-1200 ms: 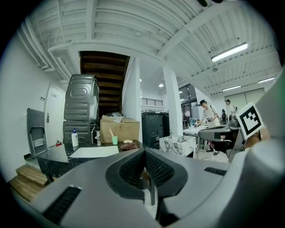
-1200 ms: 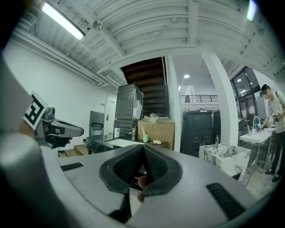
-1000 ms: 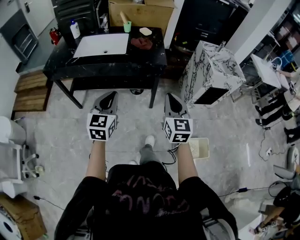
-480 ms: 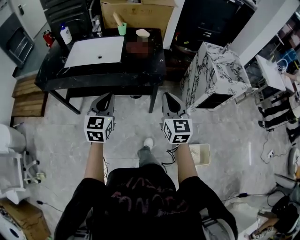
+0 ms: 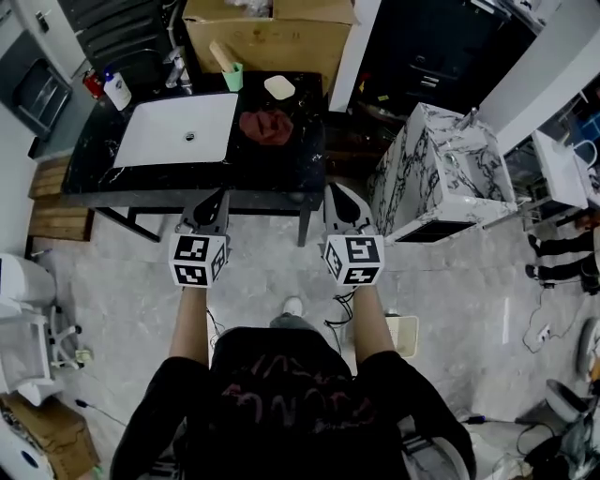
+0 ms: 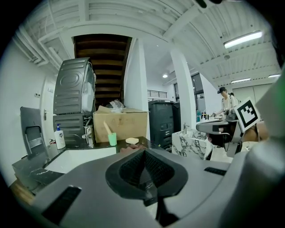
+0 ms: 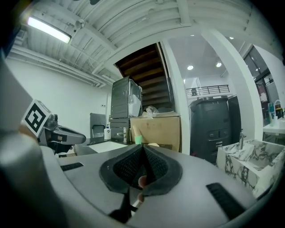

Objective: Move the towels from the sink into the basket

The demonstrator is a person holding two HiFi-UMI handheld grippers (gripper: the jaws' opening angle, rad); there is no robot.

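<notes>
A dark red towel [image 5: 266,126] lies crumpled on the black counter [image 5: 300,159], just right of the white sink [image 5: 155,145], whose basin looks bare. In the left gripper view the towel [image 6: 129,148] peeks just over the jaws. My left gripper [image 5: 215,202] and right gripper [image 5: 338,198] are held side by side at the counter's near edge, both shut with nothing in them. Their pads [image 6: 133,167] [image 7: 131,165] meet. A white basket [image 5: 408,335] stands on the floor behind my right arm, partly hidden.
A green cup [image 5: 232,76], a pale soap bar [image 5: 279,87] and a pump bottle [image 5: 116,92] stand at the counter's back. Behind is a cardboard box [image 5: 267,28]. A marble-patterned cabinet [image 5: 441,173] stands to the right.
Both grippers and I have moved forward toward the counter, which now sits just beyond the fingertips. The jaws stayed shut. The basket has dropped back beside my right arm.
</notes>
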